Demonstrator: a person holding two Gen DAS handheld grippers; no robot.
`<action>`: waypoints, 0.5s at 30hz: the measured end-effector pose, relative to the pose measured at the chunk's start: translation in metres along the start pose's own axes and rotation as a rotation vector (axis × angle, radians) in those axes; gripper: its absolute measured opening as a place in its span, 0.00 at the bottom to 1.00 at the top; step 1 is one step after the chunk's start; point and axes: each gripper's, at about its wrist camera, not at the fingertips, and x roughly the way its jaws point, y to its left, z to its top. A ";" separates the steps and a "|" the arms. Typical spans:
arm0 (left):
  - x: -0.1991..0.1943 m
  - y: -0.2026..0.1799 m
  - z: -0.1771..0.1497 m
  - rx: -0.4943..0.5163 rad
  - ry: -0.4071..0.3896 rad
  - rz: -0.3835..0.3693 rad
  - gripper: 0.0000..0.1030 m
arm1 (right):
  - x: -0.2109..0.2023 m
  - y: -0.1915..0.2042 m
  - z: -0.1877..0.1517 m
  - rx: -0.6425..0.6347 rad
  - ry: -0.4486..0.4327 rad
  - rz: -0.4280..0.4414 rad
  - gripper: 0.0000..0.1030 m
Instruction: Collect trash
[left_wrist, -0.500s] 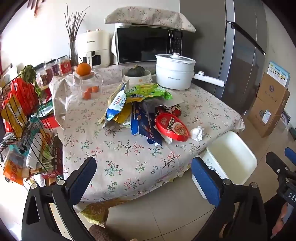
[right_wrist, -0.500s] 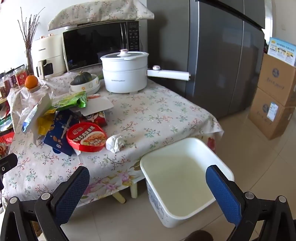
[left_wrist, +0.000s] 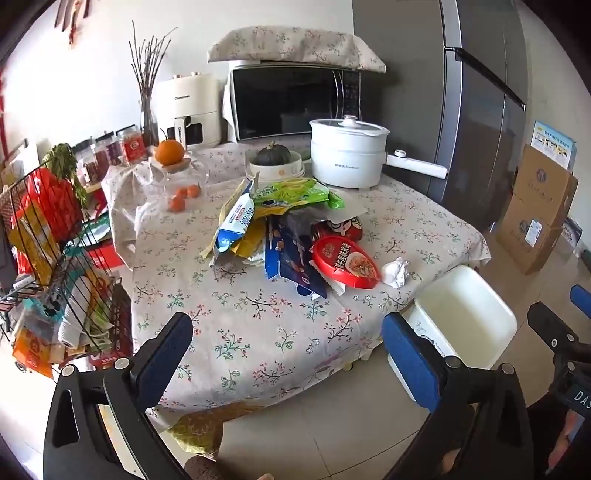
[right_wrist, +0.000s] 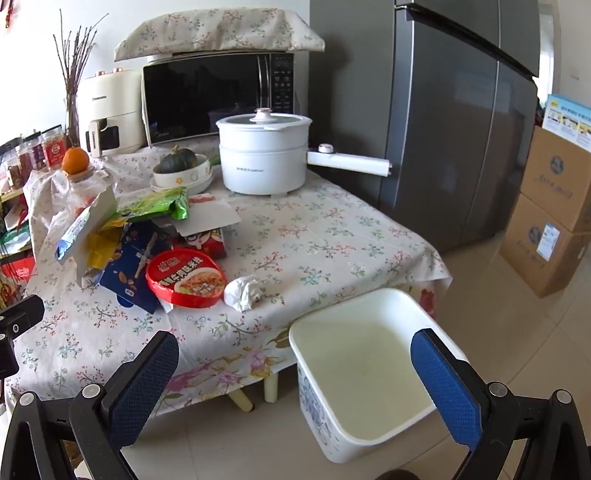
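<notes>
A heap of wrappers lies on the floral tablecloth (left_wrist: 236, 317): a green bag (left_wrist: 295, 192), a blue-white packet (left_wrist: 238, 221), a dark blue box (left_wrist: 291, 258), a round red lid (left_wrist: 345, 260) (right_wrist: 184, 277) and a crumpled white tissue (left_wrist: 395, 271) (right_wrist: 243, 291). An empty white bin (right_wrist: 354, 369) (left_wrist: 465, 317) stands on the floor at the table's right corner. My left gripper (left_wrist: 286, 354) hangs open over the table's near edge, short of the heap. My right gripper (right_wrist: 293, 380) is open above the bin's near rim. Nothing is between either pair of fingers.
Behind the heap stand a white pot (left_wrist: 347, 155) with a long handle, a bowl with a squash (left_wrist: 275, 162), a microwave (left_wrist: 291, 98) and a jar topped by an orange (left_wrist: 169, 152). A wire rack (left_wrist: 55, 266) stands left; a fridge (right_wrist: 454, 122) and cardboard boxes (right_wrist: 550, 206) right.
Both views show the table and bin very slightly nearer and shifted; the trash has not moved and both grippers stay open.
</notes>
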 end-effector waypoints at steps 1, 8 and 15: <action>0.000 0.000 0.000 0.001 0.001 0.000 1.00 | -0.001 0.000 0.001 -0.001 -0.003 0.000 1.00; 0.001 -0.002 -0.001 0.009 0.010 -0.003 1.00 | -0.003 0.000 0.001 0.002 -0.009 -0.007 1.00; 0.002 -0.001 -0.002 0.010 0.018 -0.007 1.00 | -0.004 0.001 0.002 -0.004 -0.014 -0.015 1.00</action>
